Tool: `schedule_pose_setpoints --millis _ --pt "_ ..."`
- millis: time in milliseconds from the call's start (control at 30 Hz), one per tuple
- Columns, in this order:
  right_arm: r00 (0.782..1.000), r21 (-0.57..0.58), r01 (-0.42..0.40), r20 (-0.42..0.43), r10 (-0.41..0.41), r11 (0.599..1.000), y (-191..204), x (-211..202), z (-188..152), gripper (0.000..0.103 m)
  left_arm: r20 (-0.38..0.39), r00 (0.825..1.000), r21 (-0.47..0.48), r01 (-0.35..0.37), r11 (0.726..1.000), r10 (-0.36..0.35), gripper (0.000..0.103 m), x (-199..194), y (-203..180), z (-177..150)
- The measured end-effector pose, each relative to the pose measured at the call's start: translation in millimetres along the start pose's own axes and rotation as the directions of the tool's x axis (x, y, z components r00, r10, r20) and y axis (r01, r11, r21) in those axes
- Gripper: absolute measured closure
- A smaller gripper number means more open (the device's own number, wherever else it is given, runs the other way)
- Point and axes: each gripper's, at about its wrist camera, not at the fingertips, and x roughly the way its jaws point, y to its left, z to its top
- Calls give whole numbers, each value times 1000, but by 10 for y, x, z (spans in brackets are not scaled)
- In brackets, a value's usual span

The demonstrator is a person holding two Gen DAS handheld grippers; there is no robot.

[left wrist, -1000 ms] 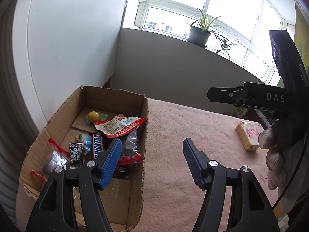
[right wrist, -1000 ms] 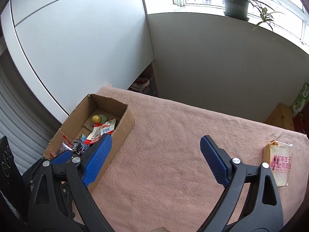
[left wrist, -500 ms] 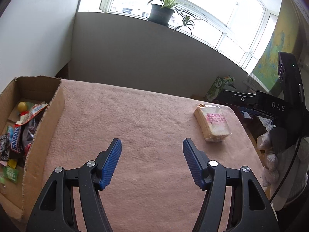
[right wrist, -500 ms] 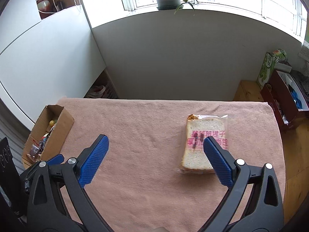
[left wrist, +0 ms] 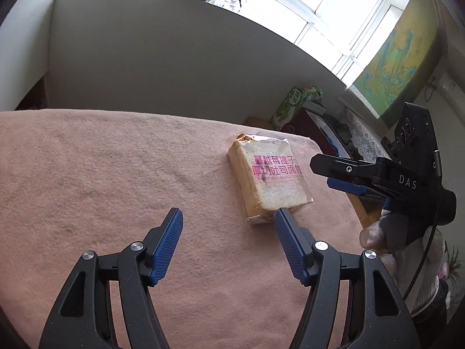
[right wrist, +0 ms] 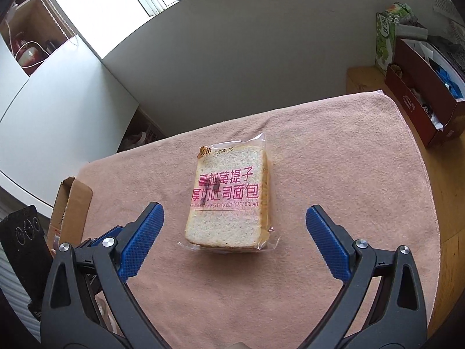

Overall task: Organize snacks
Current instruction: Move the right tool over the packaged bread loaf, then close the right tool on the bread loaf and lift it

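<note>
At the left edge of the right wrist view a corner of the cardboard box (right wrist: pixel 71 206) shows on the pink-covered desk (right wrist: pixel 334 174), its contents out of sight there. Nearer the middle, the left claw (left wrist: pixel 228 242) hangs open and empty, the bag of bread (left wrist: pixel 268 180) lying flat just beyond its right pad. The right claw (right wrist: pixel 234 241) is also spread wide with nothing in it, its pads flanking the near end of the bag of bread (right wrist: pixel 229 197) without touching. The step in hand looks like the approach to pick this snack up; the next move probably calls for lowering the right claw and closing gently on the soft bag's sides. Only the left wrist view shows the gloved hand (left wrist: pixel 380 229) carrying the right claw; only the right wrist view shows the box.
</note>
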Motion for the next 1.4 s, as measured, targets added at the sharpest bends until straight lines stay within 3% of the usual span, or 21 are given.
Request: schedule_pose_setpoints --millis 167,433,500,800,867,1400 --pt "998 19 -53 -21 53 998 -103 77 -29 4 -80 995 -17 54 998 -55 37 382 -103 65" --pt "991 73 -114 -65 119 991 -242 261 -56 13 -129 988 -49 81 995 -87 37 651 -120 113" --pt "988 86 -127 -76 134 988 -261 321 -61 23 -137 986 -50 86 995 -92 37 698 -137 124" --pt "986 84 -128 -95 136 988 -207 463 -10 43 -144 982 -26 117 993 -119 41 758 -176 173" --pt "987 76 -120 -98 127 990 -173 468 -19 44 -152 979 -10 136 991 -136 47 749 -204 158" --pt "989 32 -122 -77 124 992 85 218 -139 47 -105 991 68 89 994 -82 48 615 -483 160"
